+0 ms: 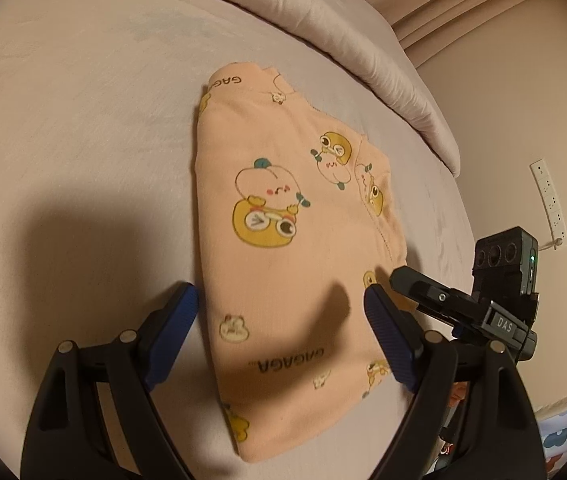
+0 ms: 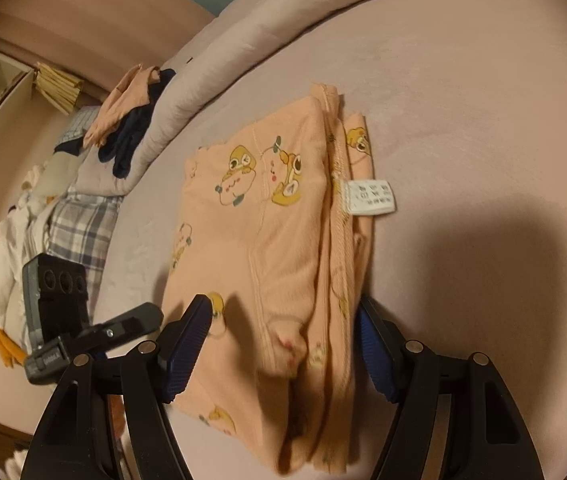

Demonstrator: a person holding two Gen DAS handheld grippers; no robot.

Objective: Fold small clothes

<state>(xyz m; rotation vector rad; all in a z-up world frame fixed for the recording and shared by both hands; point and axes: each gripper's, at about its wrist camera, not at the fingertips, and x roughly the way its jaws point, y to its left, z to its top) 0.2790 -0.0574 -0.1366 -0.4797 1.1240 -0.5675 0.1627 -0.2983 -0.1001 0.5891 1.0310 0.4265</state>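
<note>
Blue ribbed pads line both tools. Left gripper (image 1: pixel 281 308): jaws spread wide, holding nothing, the near part of the folded garment (image 1: pixel 283 216) lying between and below the pads; whether they touch the cloth cannot be told. Right gripper (image 2: pixel 283 320): jaws likewise wide apart and holding nothing, straddling the near end of the same garment (image 2: pixel 267 240), where the stacked folded edges face the camera. In the left wrist view the right gripper (image 1: pixel 463 304) shows at the garment's right edge; in the right wrist view the left gripper (image 2: pixel 95 328) shows at lower left. Peach fabric, printed with yellow and white cartoon figures, folded into a compact packet, lies flat on the pale pink bedsheet (image 1: pixel 83 140). A white care label (image 2: pixel 369 197) protrudes from one side. Beyond it, a rolled quilt (image 1: pixel 347 36); farther off, a heap of unfolded clothes (image 2: pixel 123 128).
</note>
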